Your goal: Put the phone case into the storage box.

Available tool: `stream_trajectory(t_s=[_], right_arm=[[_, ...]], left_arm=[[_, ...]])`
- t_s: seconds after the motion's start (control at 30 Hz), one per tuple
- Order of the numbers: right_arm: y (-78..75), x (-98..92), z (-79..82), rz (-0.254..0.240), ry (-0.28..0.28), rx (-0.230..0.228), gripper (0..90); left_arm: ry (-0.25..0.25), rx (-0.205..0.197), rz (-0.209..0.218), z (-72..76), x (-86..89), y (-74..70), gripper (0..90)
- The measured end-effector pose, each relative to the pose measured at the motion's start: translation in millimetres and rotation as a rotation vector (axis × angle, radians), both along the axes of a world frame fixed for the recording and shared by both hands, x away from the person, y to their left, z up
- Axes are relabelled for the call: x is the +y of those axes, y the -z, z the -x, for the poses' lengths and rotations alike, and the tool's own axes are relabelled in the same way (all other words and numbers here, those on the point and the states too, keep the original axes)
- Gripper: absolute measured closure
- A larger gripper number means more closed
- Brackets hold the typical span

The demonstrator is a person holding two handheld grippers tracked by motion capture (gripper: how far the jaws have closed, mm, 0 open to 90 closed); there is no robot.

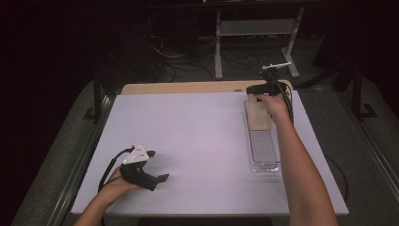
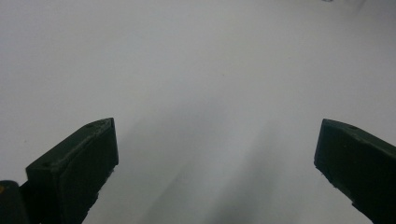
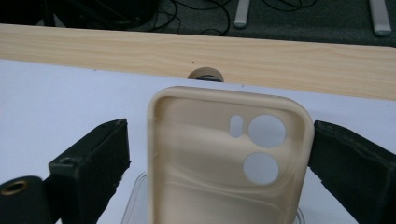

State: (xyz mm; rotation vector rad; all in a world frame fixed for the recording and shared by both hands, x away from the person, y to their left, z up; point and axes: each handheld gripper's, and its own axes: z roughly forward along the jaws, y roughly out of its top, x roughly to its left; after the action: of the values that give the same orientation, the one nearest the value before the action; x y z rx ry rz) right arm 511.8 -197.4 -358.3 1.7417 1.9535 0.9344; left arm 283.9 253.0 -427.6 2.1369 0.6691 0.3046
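Nearest us, our left gripper (image 1: 162, 179) rests on the pale lilac table cover (image 1: 197, 141), jaws spread wide with bare surface between them. Further out on the right lies a clear plastic tray (image 1: 263, 155). At its far end our right gripper (image 3: 219, 154) has its jaws around a beige phone case (image 3: 224, 163); the right jaw touches its edge, the left stands a little apart. Beyond, we see the wooden tabletop edge (image 3: 140, 49), then dark floor with tangled cables (image 1: 183, 63) and a grey metal stand (image 1: 256, 28).

Beige phone case (image 3: 205, 163), clear ribbed tray (image 1: 263, 150), black tongs (image 3: 219, 154), white table (image 1: 188, 136).
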Motion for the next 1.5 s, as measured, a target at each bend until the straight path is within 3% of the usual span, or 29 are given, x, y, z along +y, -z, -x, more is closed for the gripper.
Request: stream_trajectory(t_s=[0.5,0.67,1.5], right_arm=[[-4.5,3.4,28.0,-0.032,-0.093,-0.018,3.5],[-2.0,4.2,37.4,-0.021,-0.149,-0.045,3.5],[6.3,6.4,108.4,-0.076,-0.313,-0.1,4.0]], left_arm=[[0.004,0.003,-0.003,-0.4,-0.1,0.2,0.0],[0.004,0.004,-0.001,-0.1,0.2,0.3,0.0],[0.021,0.005,-0.019,1.0,-0.1,0.7,0.0]])
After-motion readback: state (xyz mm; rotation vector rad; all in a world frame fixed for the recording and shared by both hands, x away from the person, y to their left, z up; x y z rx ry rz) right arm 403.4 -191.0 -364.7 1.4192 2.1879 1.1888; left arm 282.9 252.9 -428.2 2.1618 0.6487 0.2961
